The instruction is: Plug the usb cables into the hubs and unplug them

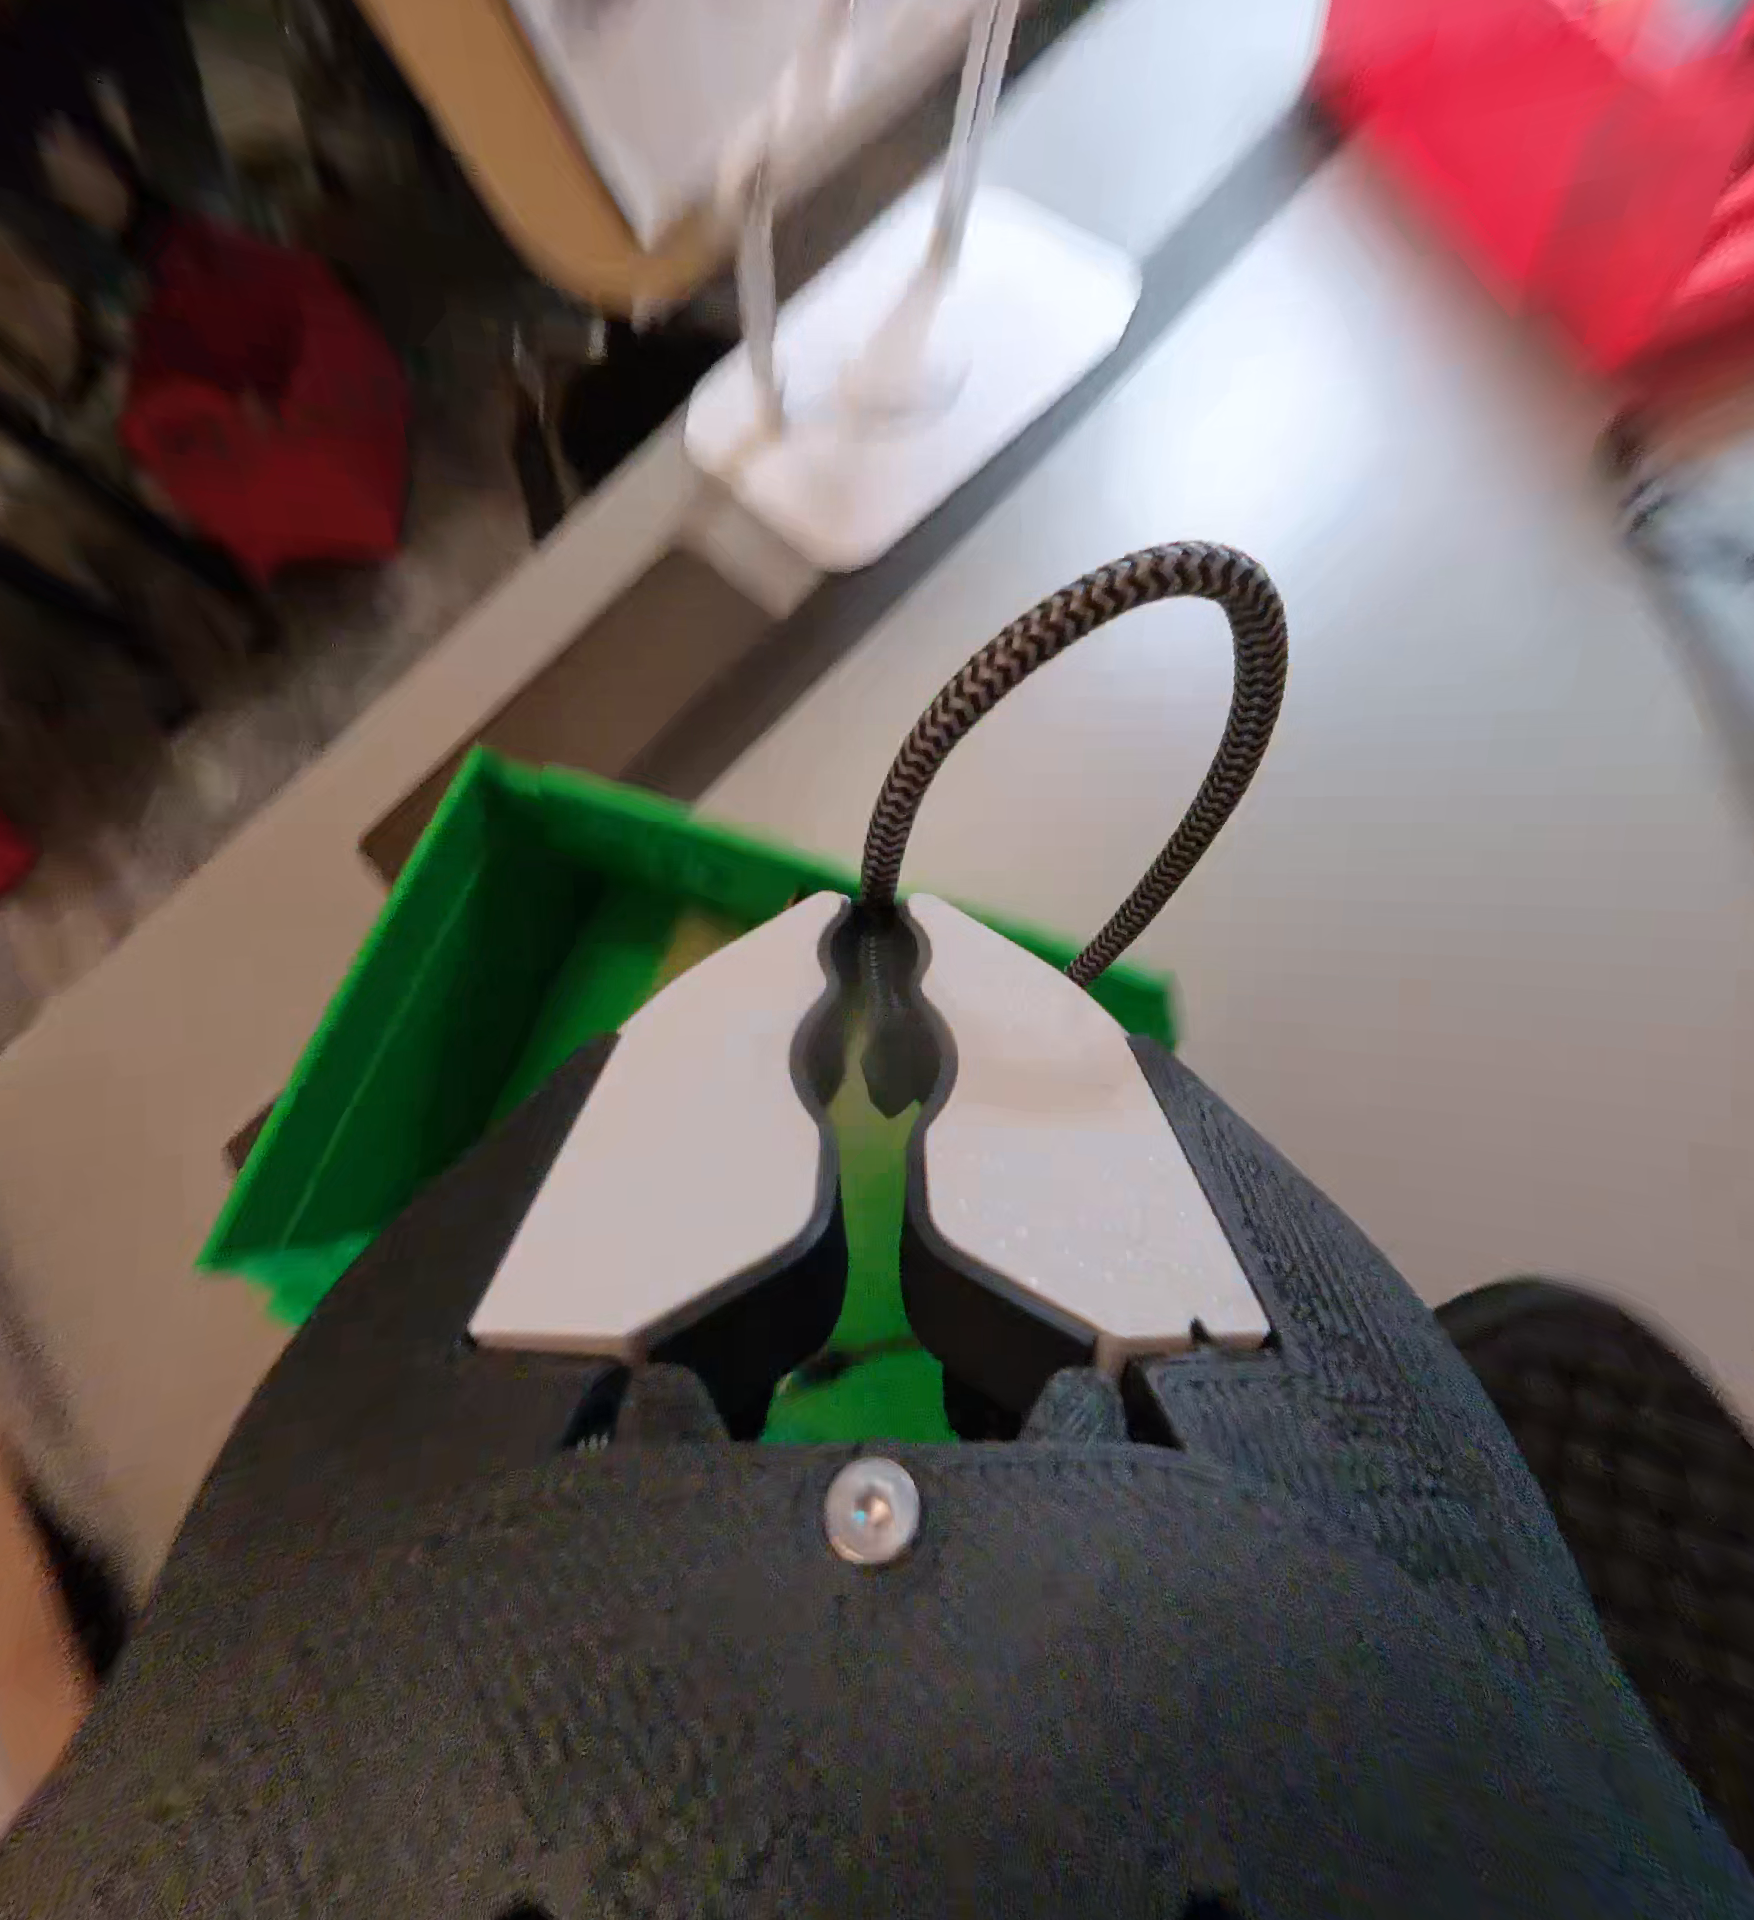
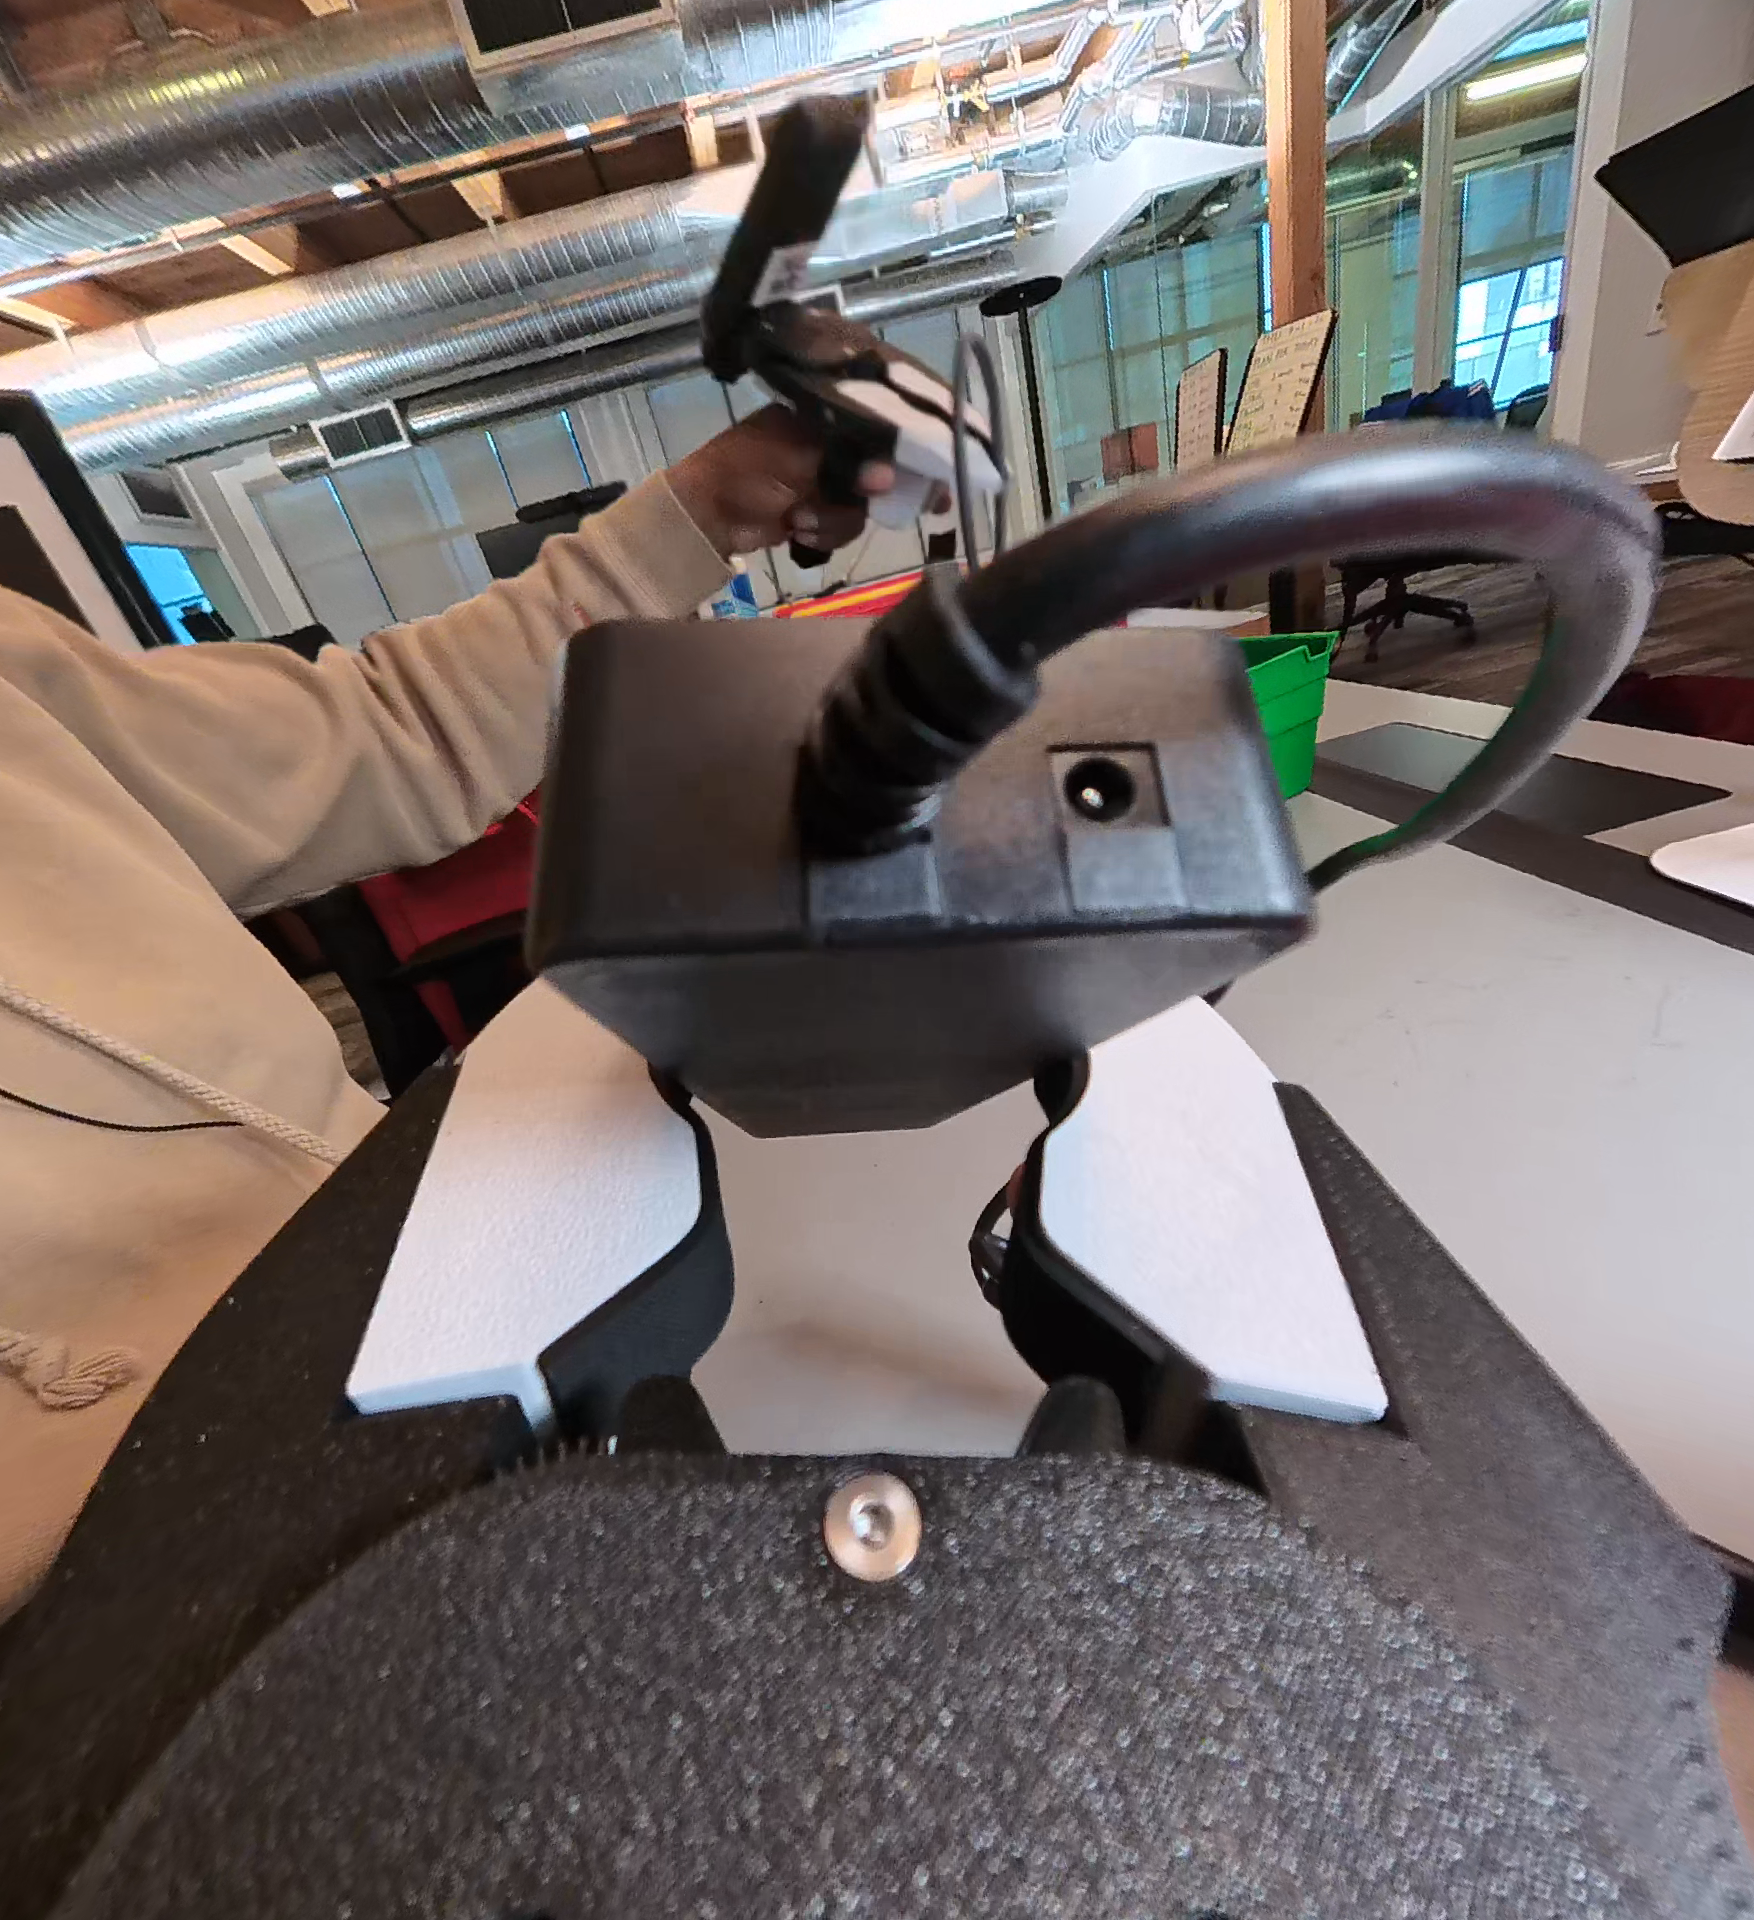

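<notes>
My left gripper [image 1: 875, 925] is shut on a black-and-white braided usb cable [image 1: 1216, 665]. The cable loops up from the fingertips and bends back down to the right, above a green bin [image 1: 416, 1049]. Its plug is hidden between the fingers. My right gripper [image 2: 873, 1049] is shut on a black usb hub [image 2: 883, 810] and holds it above the white table [image 2: 1475, 1091]. The hub's thick black cord [image 2: 1372, 499] arcs up and over to the right. The left gripper also shows far off in the right wrist view [image 2: 914, 436], held high in a hand, with the cable hanging from it.
A white lamp base [image 1: 914, 395] stands on the table beyond the green bin. Red items [image 1: 1579, 156] lie at the far right, blurred. The green bin shows in the right wrist view [image 2: 1283, 696] behind the hub. A person's beige sleeve [image 2: 281, 748] fills the left.
</notes>
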`<state>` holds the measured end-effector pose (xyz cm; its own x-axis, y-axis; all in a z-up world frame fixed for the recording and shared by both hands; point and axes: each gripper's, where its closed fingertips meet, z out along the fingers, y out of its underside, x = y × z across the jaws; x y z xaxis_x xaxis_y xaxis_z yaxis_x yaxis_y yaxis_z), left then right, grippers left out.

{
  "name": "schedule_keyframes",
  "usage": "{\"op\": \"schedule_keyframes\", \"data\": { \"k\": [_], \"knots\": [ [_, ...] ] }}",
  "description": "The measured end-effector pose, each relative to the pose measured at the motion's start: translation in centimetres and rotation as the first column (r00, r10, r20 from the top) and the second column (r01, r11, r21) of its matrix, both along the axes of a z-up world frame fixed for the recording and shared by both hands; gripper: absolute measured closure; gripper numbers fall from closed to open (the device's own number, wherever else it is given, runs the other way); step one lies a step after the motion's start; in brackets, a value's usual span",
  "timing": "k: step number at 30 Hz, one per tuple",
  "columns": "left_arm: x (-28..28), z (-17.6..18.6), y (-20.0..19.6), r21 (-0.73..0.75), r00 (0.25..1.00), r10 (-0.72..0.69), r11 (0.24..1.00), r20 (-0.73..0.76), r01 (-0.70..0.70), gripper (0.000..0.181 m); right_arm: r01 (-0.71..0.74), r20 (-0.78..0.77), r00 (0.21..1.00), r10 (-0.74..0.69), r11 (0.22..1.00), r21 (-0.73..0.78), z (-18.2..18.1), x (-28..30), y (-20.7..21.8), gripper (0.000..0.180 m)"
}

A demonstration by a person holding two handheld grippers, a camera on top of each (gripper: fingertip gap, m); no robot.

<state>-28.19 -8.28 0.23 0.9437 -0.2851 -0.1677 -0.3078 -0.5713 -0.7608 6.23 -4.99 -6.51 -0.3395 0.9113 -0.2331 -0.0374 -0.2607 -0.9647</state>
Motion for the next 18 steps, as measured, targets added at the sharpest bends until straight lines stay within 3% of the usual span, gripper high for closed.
{"op": "schedule_keyframes", "data": {
  "k": [3, 6, 8, 12, 15, 18],
  "knots": [
    [5.3, 2.8, -0.2, 0.158, 0.981, -0.125, 0.982, 0.15, 0.101, 0.175, 0.006, -0.006, 1.0, -0.006, 1.0, 0.0, 0.1, 0.1, 0.1, 0.117],
    [10.8, 1.9, -0.3, 0.221, 0.921, -0.232, 0.961, 0.314, 0.167, 0.175, 0.023, -0.008, 1.0, -0.023, 1.0, 0.01, 0.2, 0.3, 0.6, 0.116],
    [14.3, -0.6, -0.4, 0.191, 0.845, -0.249, 0.966, 0.473, 0.177, 0.175, 0.04, -0.014, 0.999, -0.04, 0.999, 0.009, 0.3, 0.6, 1.1, 0.116],
    [19.8, -9.1, -0.4, -0.022, 0.715, -0.121, 0.982, 0.689, 0.187, 0.175, 0.065, -0.02, 0.998, -0.065, 0.998, -0.002, 0.5, 1.1, 2.1, 0.116],
    [22.2, -15.1, -1.2, -0.182, 0.703, -0.024, 0.959, 0.711, 0.217, 0.175, 0.065, -0.015, 0.998, -0.065, 0.998, -0.018, 0.4, 1.3, 2.5, 0.116],
    [22.1, -17.7, -1.5, -0.247, 0.734, 0.015, 0.946, 0.679, 0.209, 0.175, 0.055, -0.012, 0.998, -0.055, 0.998, -0.007, 0.3, 1.3, 2.2, 0.116]
  ]
}}
